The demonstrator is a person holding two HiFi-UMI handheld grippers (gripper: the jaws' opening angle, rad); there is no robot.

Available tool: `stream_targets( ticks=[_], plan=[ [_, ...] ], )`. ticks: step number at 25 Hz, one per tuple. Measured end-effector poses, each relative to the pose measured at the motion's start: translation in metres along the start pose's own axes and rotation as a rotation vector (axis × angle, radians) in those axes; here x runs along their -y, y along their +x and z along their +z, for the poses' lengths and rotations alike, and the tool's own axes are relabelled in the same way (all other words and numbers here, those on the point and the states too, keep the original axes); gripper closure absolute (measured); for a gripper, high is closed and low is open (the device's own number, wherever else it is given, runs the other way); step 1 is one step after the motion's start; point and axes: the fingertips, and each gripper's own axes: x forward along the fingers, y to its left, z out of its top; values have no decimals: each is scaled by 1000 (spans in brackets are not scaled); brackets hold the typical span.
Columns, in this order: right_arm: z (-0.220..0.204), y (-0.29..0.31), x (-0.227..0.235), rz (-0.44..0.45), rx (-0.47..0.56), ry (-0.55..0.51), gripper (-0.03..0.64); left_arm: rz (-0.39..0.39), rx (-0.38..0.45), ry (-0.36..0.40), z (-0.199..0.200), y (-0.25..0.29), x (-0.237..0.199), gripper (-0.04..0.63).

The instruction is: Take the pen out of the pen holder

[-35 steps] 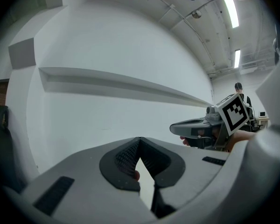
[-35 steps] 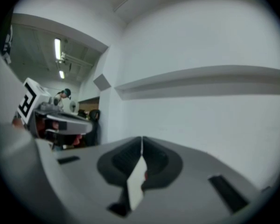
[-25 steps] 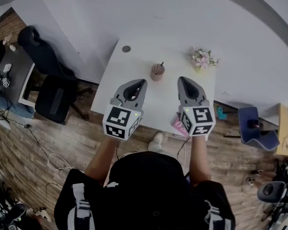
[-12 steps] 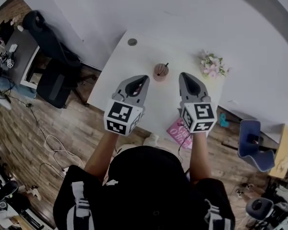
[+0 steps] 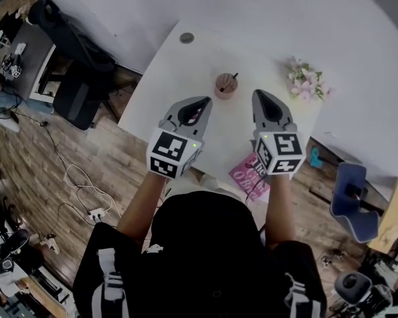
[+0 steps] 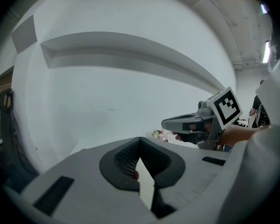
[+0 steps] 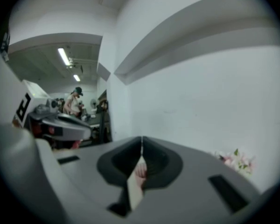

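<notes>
Brown round pen holder (image 5: 224, 87): upright on white rectangular table (image 5: 176, 78).
Thin dark pen (image 5: 233, 78): standing inside pen holder, tilted.
Left gripper (image 5: 201, 103): clenched, empty, left of pen holder, apart from it.
Right gripper (image 5: 260, 96): clenched, empty, right of pen holder, apart.

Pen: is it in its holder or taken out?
In. The pen sticks up from the pen holder standing on the table.
</notes>
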Motion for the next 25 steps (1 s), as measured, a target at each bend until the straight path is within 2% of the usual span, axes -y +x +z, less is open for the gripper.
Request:
stream_targets(
  ticks=[10,19,25],
  plan=[
    [-20,29,3,-5,-62,28,583,-25,-85,-11,-32,25,-21,577],
    [-41,52,13,-37,-136,64,583,-118,-214,17,-65,73,-31,577],
    [-63,62,24,-59,-192,84,583,-188,-316,0,-100,107,-32,575]
  ],
)
